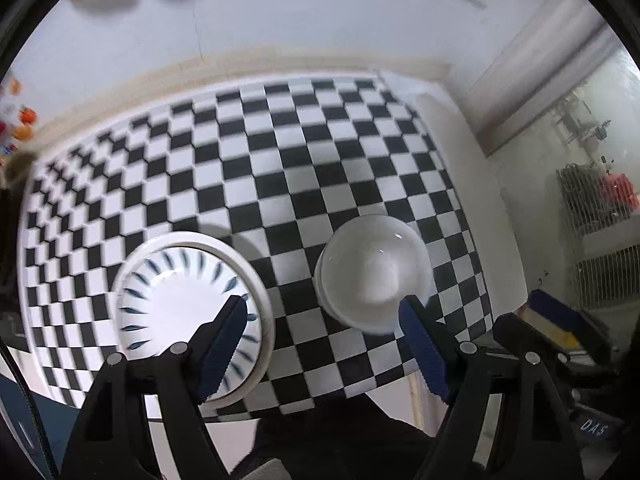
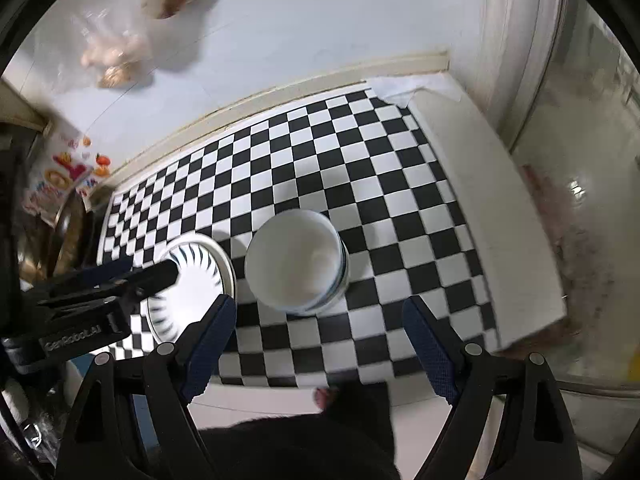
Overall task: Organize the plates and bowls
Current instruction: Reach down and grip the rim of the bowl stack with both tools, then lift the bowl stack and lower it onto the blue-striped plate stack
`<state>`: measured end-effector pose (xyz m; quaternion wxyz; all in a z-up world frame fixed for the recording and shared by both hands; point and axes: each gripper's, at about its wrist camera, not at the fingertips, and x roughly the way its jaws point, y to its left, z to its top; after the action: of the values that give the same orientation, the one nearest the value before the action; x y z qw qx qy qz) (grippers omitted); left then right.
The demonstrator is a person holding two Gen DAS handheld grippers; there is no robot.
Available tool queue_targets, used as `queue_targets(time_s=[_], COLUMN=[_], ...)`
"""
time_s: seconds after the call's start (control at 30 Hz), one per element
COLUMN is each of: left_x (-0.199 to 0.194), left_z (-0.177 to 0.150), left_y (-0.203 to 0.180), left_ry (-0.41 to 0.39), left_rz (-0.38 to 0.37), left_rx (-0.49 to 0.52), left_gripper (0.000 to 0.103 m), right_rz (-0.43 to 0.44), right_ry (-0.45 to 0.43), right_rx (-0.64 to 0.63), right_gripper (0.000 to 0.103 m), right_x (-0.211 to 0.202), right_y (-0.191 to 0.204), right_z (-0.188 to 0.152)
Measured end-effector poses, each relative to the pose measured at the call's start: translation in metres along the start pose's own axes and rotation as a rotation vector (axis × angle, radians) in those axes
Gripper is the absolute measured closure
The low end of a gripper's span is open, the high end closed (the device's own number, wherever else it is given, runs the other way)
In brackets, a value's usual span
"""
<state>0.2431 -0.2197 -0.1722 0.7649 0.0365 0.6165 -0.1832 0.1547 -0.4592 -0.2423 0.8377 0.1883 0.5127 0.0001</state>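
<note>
both grippers, left (image 1: 322,312) and right (image 2: 318,312), gape empty above checkered cloth (image 2: 360,152), plates (image 2: 192,280) left of stacked bowls (image 2: 296,260).

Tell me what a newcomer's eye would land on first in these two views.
The black-and-white checkered cloth dominates, covering the table out to the wall. On it sit a blue-patterned plate stacked on a plain white plate at the left, and a stack of white bowls to its right. Both tools, left and right, hover open above the near edge, gripping nothing.
</note>
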Motion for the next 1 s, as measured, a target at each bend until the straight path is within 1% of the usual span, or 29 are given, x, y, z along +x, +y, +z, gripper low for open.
queue_targets(time_s=[0.13, 0.3, 0.43, 0.5, 0.53, 0.63, 0.7, 0.73, 0.77, 0.8, 0.83, 0.9, 0.93, 0.97, 1.0], left_x=[0.044, 0.092, 0.125, 0.141, 0.146, 0.162, 0.169, 0.173, 0.176, 0.178, 0.18, 0.18, 0.178, 0.176, 0.175], left_z=[0.028, 0.051, 0.057, 0.057, 0.057, 0.054, 0.052, 0.05, 0.049, 0.049, 0.048, 0.048, 0.047, 0.046, 0.045], left_y=[0.011, 0.019, 0.023, 0.024, 0.024, 0.023, 0.022, 0.021, 0.02, 0.02, 0.02, 0.021, 0.02, 0.019, 0.018], left_ry=[0.107, 0.21, 0.291, 0.33, 0.344, 0.383, 0.4, 0.407, 0.413, 0.42, 0.417, 0.41, 0.398, 0.388, 0.38], left_rz=[-0.087, -0.135, -0.182, -0.203, -0.211, -0.239, -0.253, -0.265, -0.275, -0.285, -0.3, -0.307, -0.307, -0.306, -0.303], left_rx=[-0.065, -0.123, -0.133, -0.129, -0.125, -0.119, -0.118, -0.114, -0.111, -0.11, -0.116, -0.115, -0.11, -0.103, -0.094], left_gripper=[0.026, 0.026, 0.028, 0.028, 0.029, 0.038, 0.038, 0.042, 0.051, 0.055, 0.056, 0.057, 0.058, 0.058, 0.058], right_rz=[0.067, 0.166, 0.238, 0.255, 0.278, 0.307, 0.317, 0.326, 0.337, 0.348, 0.346, 0.347, 0.334, 0.337, 0.344], right_ry=[0.045, 0.15, 0.219, 0.244, 0.254, 0.288, 0.31, 0.325, 0.336, 0.348, 0.357, 0.359, 0.355, 0.351, 0.35], right_rx=[0.041, 0.129, 0.195, 0.221, 0.234, 0.263, 0.278, 0.287, 0.294, 0.297, 0.297, 0.299, 0.302, 0.308, 0.316], right_gripper=[0.016, 0.016, 0.016, 0.016, 0.016, 0.016, 0.019, 0.022, 0.026, 0.028, 0.033, 0.038, 0.045, 0.05, 0.05], right_x=[0.049, 0.111, 0.153, 0.168, 0.175, 0.195, 0.206, 0.212, 0.216, 0.222, 0.226, 0.23, 0.232, 0.233, 0.234], right_y=[-0.018, -0.04, -0.054, -0.058, -0.06, -0.065, -0.067, -0.068, -0.069, -0.069, -0.069, -0.069, -0.071, -0.072, -0.074], right_z=[0.017, 0.025, 0.024, 0.023, 0.023, 0.022, 0.022, 0.021, 0.02, 0.018, 0.017, 0.015, 0.014, 0.013, 0.012])
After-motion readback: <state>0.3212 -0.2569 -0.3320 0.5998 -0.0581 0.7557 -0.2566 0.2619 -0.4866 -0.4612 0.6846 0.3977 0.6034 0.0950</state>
